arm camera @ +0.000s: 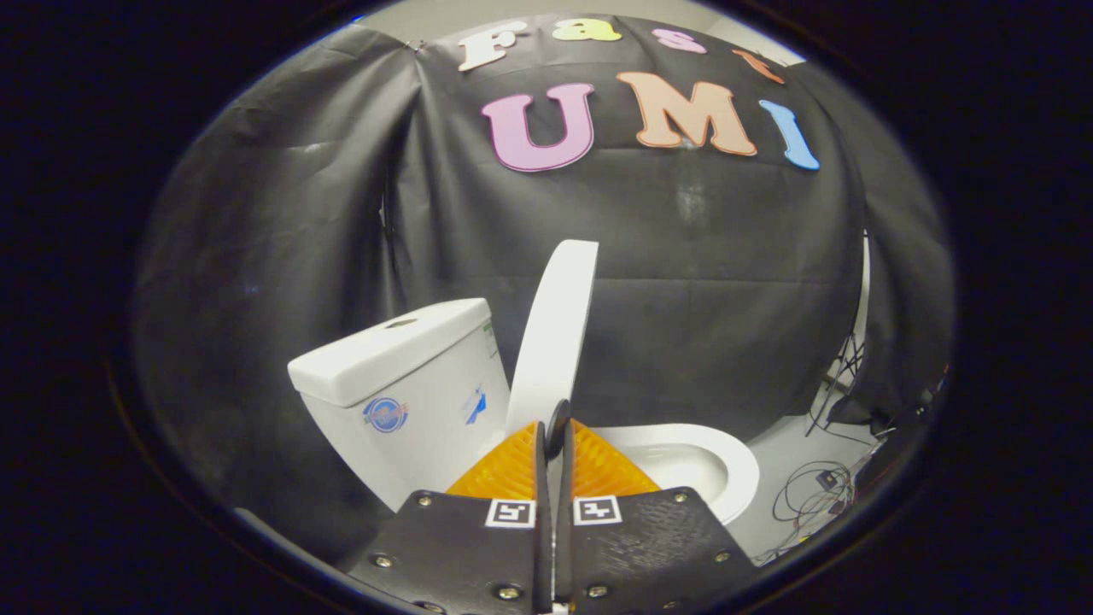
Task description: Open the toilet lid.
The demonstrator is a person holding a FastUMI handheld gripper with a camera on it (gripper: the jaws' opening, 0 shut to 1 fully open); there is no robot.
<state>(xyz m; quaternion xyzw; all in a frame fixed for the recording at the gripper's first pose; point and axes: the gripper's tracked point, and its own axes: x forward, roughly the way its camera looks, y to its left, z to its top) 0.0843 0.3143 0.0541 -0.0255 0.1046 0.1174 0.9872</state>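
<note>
tongs: the tongs (pixel 553 444) are squeezed nearly together, with the bottom edge of the lid (pixel 557 333) caught in the thin gap between the two orange fingers (pixel 508 470). Both fingers look to be pressing on it, so I would say they are gripping the lid.
lid: white, standing almost straight up, right ahead of the tongs. Its long side runs up and away from the fingertips, and it tips a little toward the tank.
which way: the lid rises from between the fingers. The tank (pixel 410 376) is just to its left and close behind it. The gap between lid and tank looks small.
bowl: the open bowl (pixel 734 465) lies to the right of the fingers, lower down.
how far along: I think the lid is nearly open. A small push toward the tank should rest it there.
hand pose: the tongs point forward and a bit up, lined up with the thin edge of the lid.
floor: some wires (pixel 811 491) lie beyond the bowl.
</note>
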